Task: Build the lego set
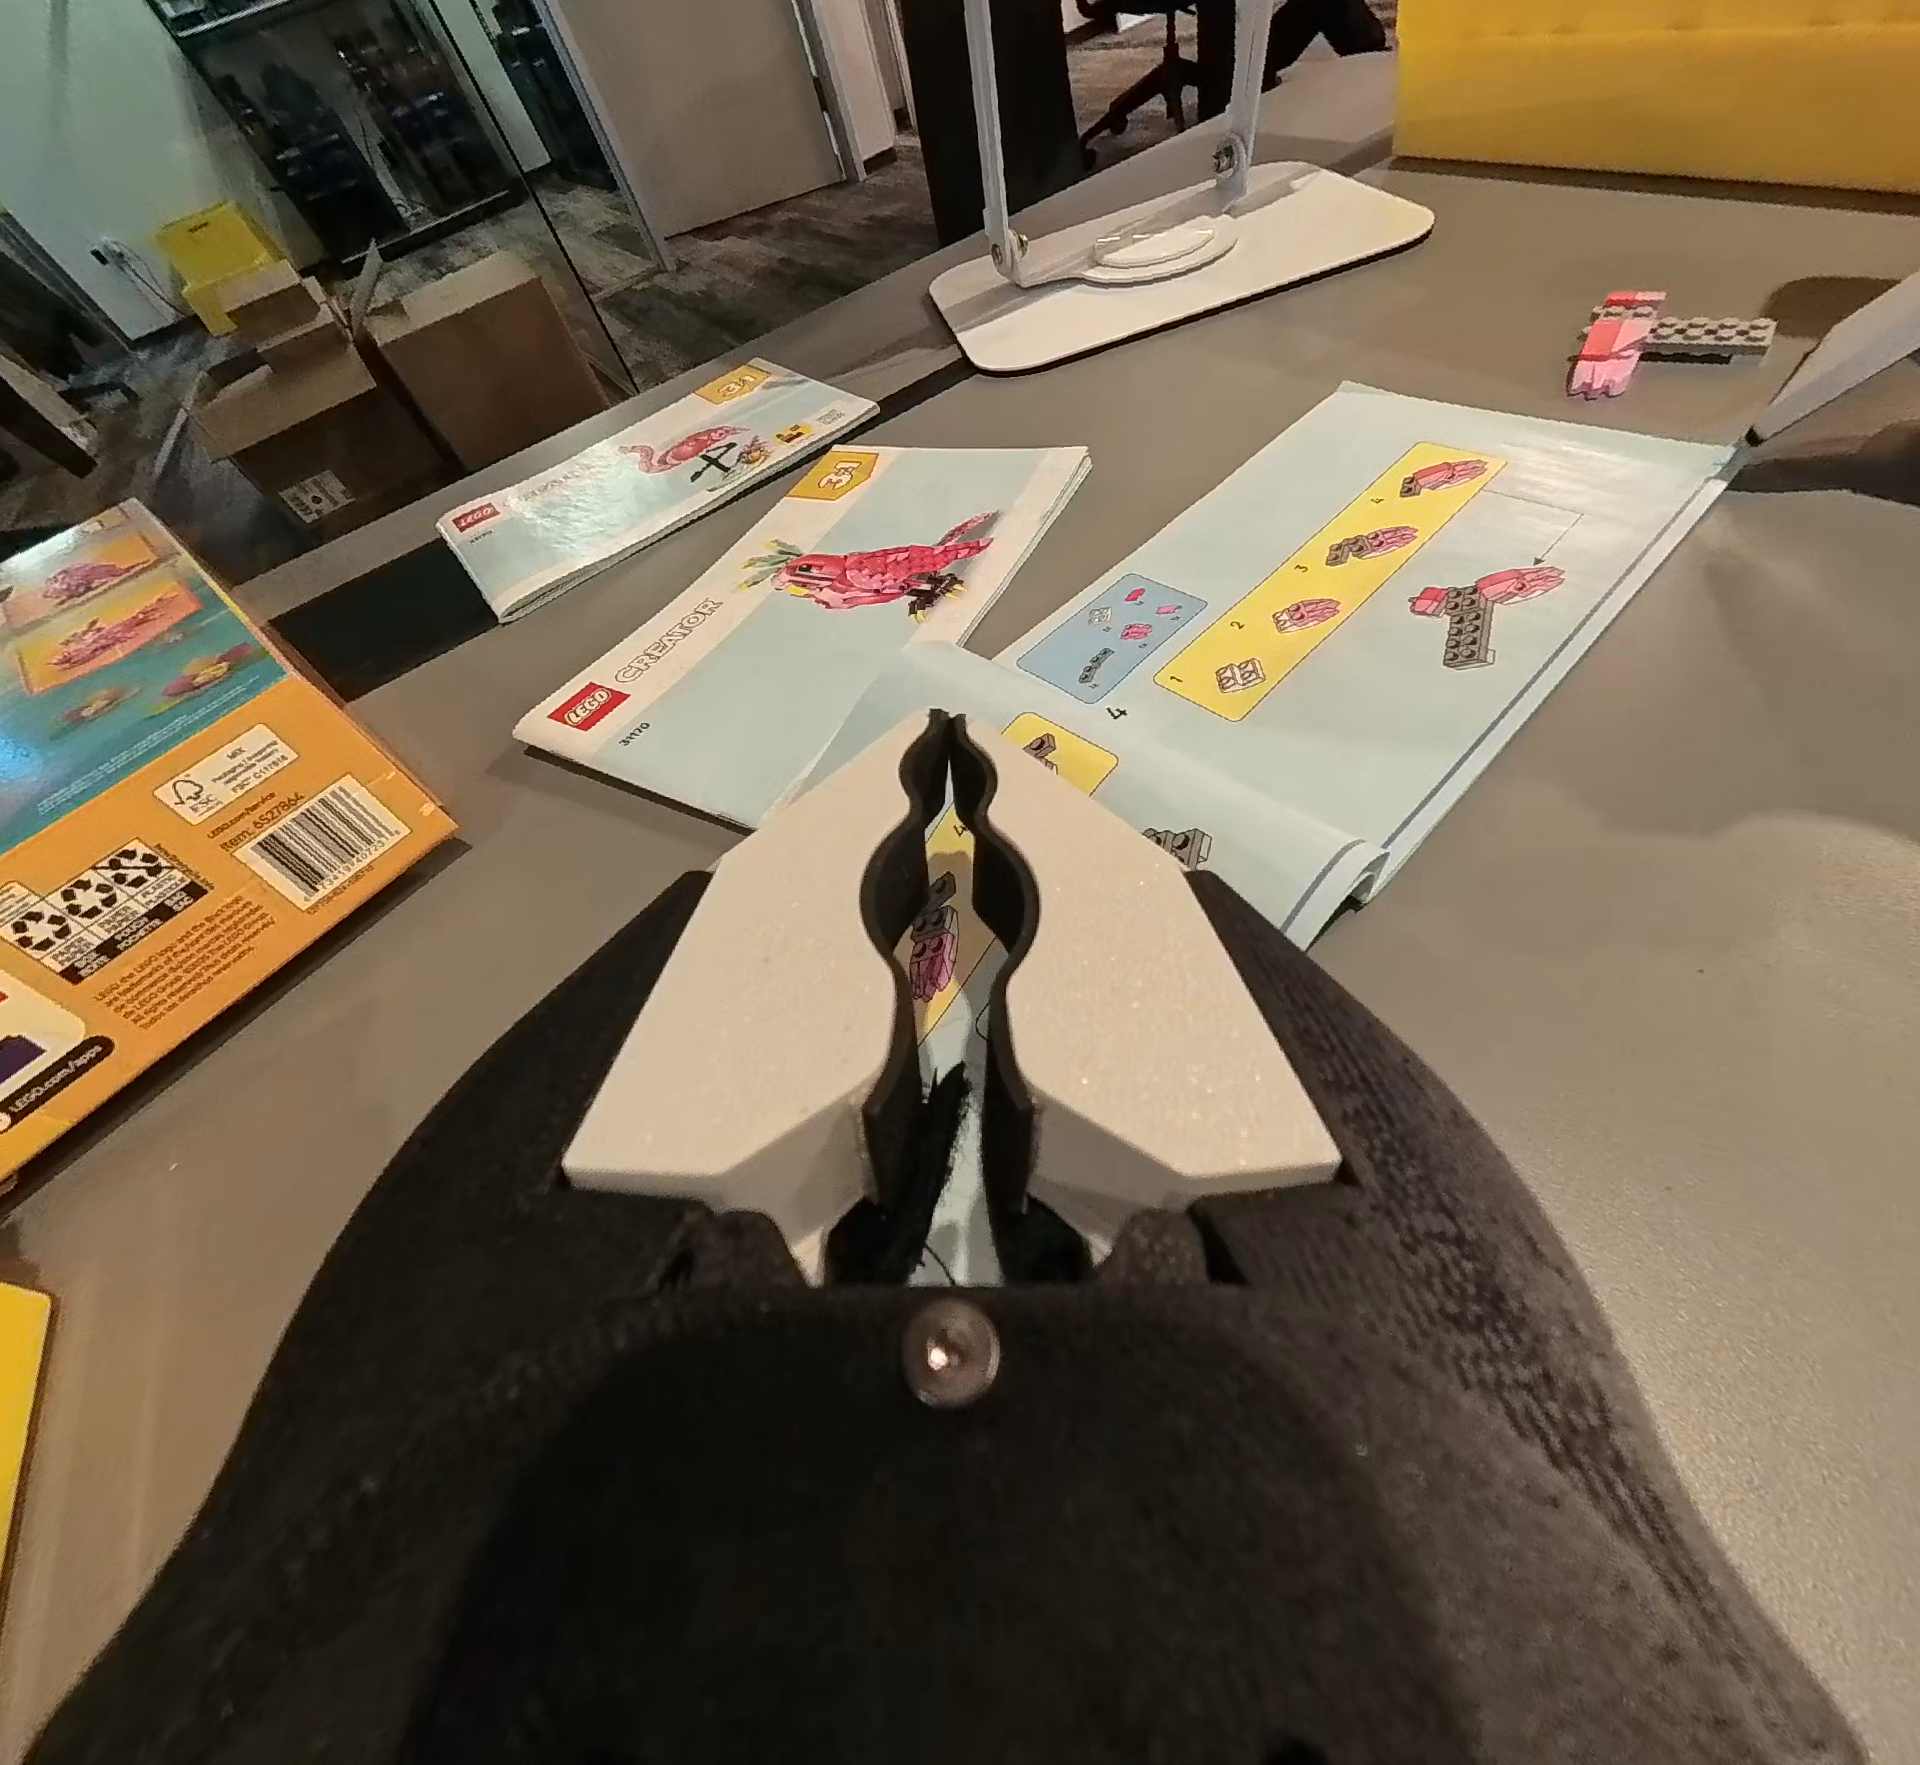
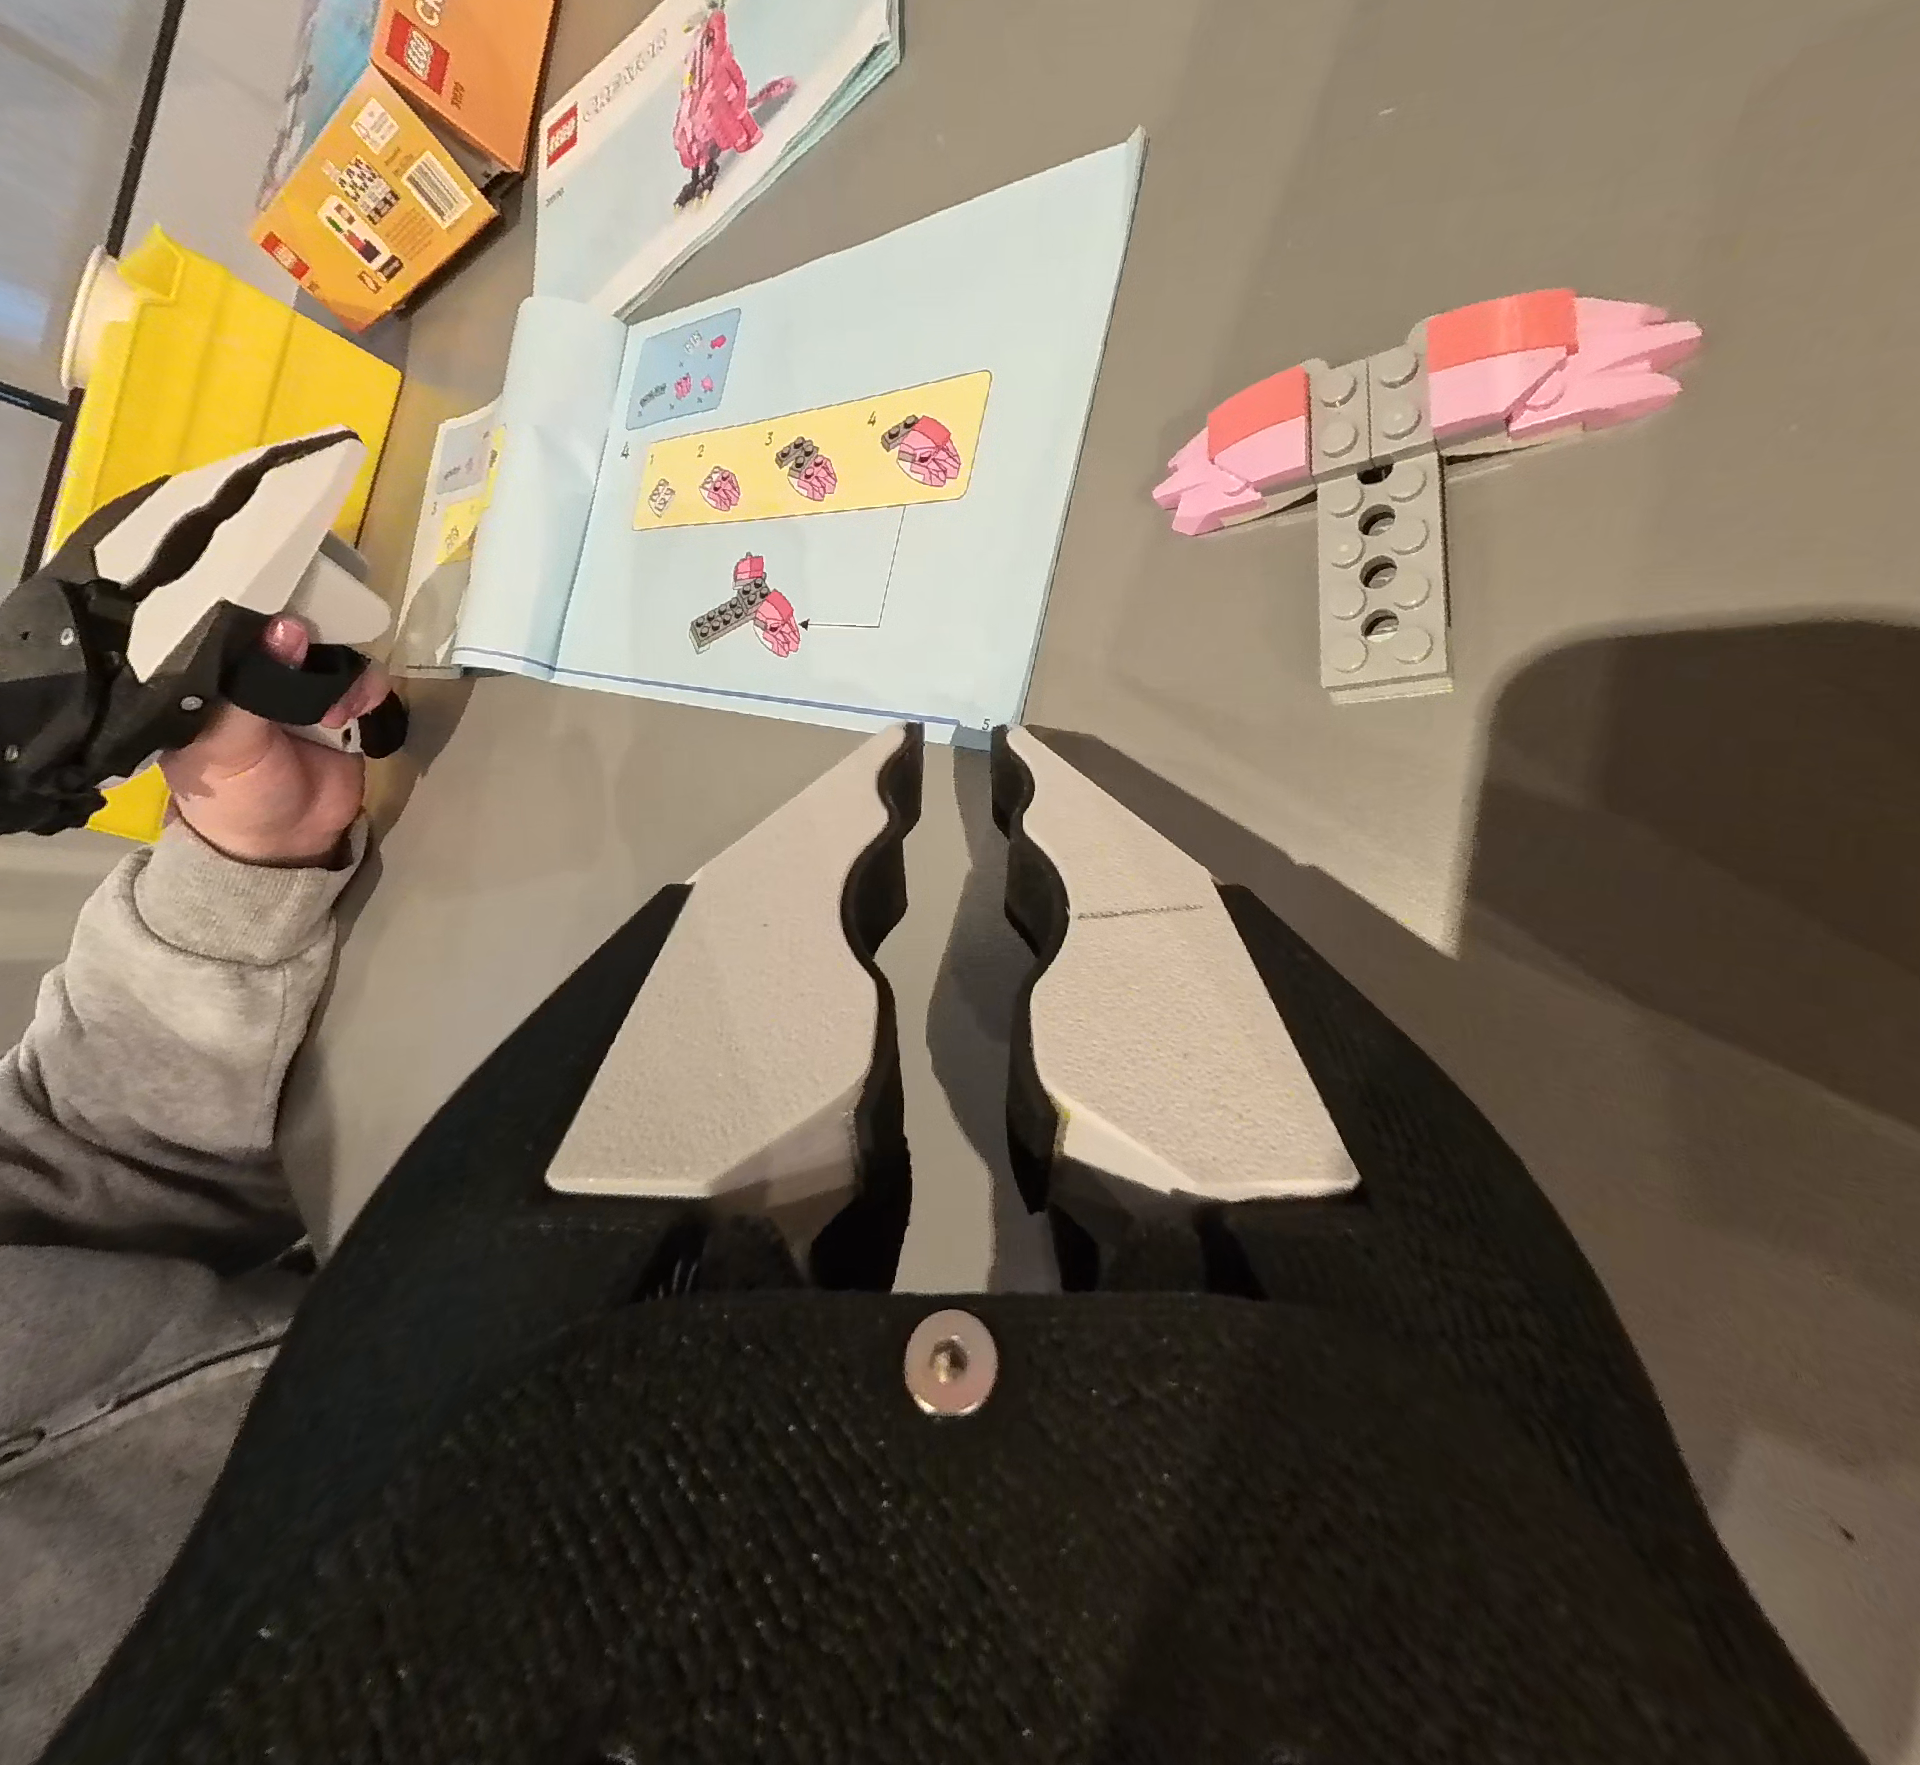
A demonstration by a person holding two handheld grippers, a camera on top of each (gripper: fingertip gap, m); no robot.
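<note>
L gripper (image 1: 951, 723) sat low over the near-left part of the open instruction booklet (image 1: 1351, 593), tips pinched together w/ nothing visibly between them. R gripper (image 2: 956, 728) hovered just off the booklet's near-right corner, fingers a narrow gap apart, empty. The lego build (image 2: 1423, 437), pink wings on a grey studded plate, lay flat on the grey table (image 2: 1455, 105), right of the R tips and clear of them, also right of the booklet. In the left wrist view it sat far right, well away from the L tips. Closed booklets (image 1: 800, 635) and an orange box (image 1: 156, 780) lay to the left; a yellow bin (image 1: 1662, 22) sat at the far right.
</note>
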